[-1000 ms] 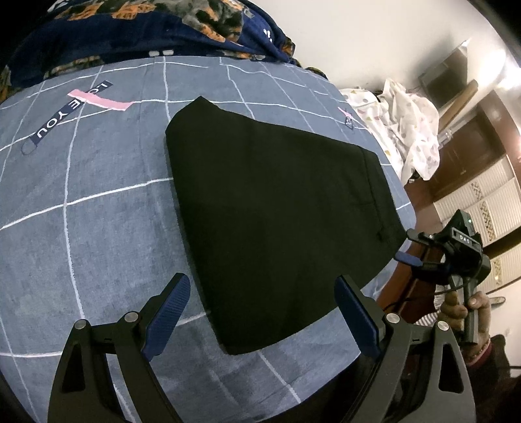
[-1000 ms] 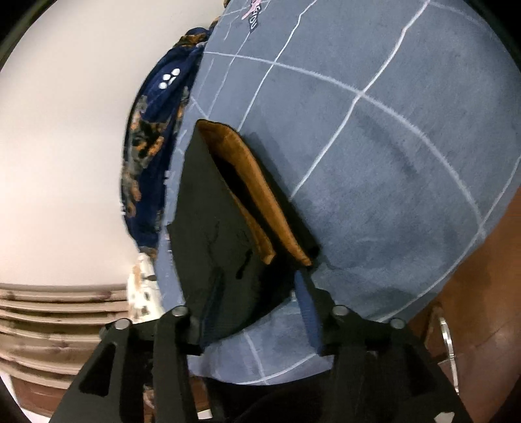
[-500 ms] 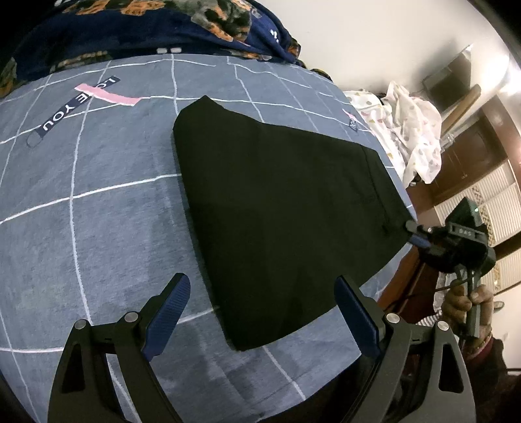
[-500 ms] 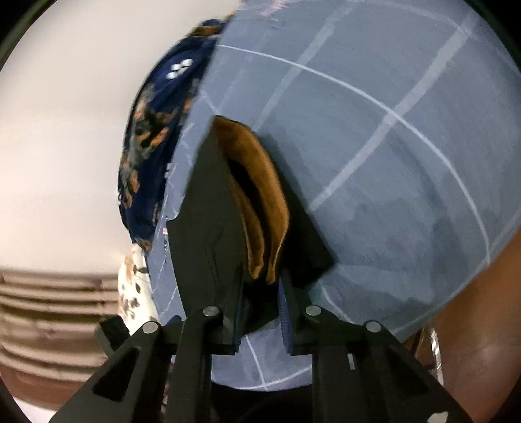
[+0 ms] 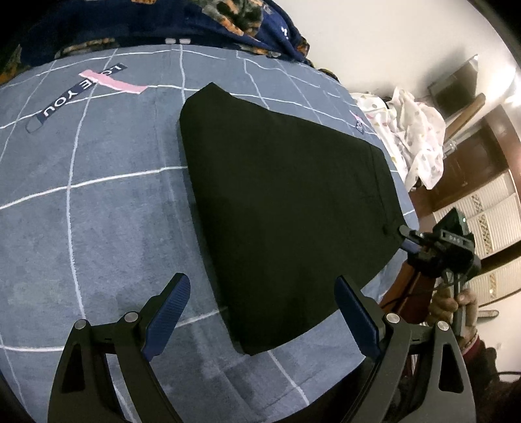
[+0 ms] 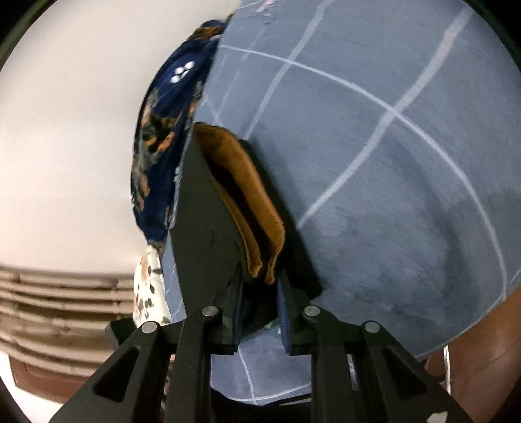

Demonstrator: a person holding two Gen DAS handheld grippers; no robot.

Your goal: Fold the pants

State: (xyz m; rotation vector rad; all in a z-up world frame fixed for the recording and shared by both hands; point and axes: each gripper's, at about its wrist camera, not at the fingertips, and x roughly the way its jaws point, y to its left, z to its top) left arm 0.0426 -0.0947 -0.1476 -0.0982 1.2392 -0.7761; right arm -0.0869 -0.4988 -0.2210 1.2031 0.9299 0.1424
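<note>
The left hand-held gripper (image 5: 260,312) hangs wide open and empty above the near edge of the black pants (image 5: 286,208), which lie folded flat on the grey checked bed cover (image 5: 97,211). At 3 o'clock, the right hand-held gripper (image 6: 260,309) has just been closing and pinches the waistband corner, with the orange lining (image 6: 257,208) showing. At 12 o'clock a dark blue patterned blanket (image 5: 146,29) lies beyond.

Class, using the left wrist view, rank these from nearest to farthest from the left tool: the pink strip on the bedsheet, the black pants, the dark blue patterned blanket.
1. Black pants: directly ahead of the left tool, centre.
2. Pink strip: beyond, upper left on the sheet.
3. Dark blue patterned blanket: farthest, along the sheet's far edge.
</note>
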